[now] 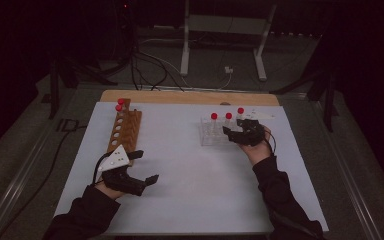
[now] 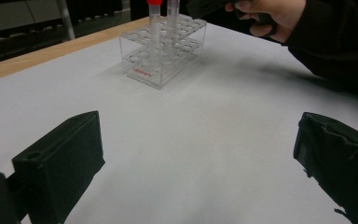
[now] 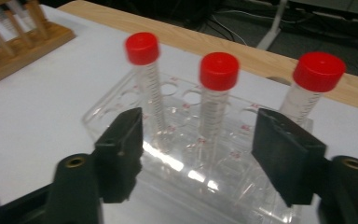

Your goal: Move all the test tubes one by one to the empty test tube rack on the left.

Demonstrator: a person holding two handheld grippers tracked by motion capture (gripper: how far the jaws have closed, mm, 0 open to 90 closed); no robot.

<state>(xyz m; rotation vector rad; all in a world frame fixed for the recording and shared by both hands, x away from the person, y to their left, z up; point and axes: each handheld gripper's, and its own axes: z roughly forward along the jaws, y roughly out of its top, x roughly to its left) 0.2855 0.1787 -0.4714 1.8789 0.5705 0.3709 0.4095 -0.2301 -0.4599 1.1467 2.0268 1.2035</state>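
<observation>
The step in hand looks like the approach for a pick. The right gripper (image 3: 198, 149) is brought up level to the clear plastic tube rack (image 3: 121, 109) on the white worktop (image 1: 190, 165). Its jaws stand apart with the middle red-capped clear tube (image 3: 216, 100) framed between them but untouched. Three such tubes stand upright in the rack; the left one (image 3: 144, 74) is blurred, so I cannot tell whether it leans.

The left gripper (image 1: 142, 167) hovers low over bare worktop near the wooden tube rack (image 1: 125, 129), which holds two red-capped tubes (image 1: 119, 104) at its far end. Its jaws are spread wide with nothing between them.

The next move likely calls for sliding the right gripper forward until the pads flank the middle tube below its cap, closing, then lifting straight up so the neighbouring tubes and the rack stay put.
</observation>
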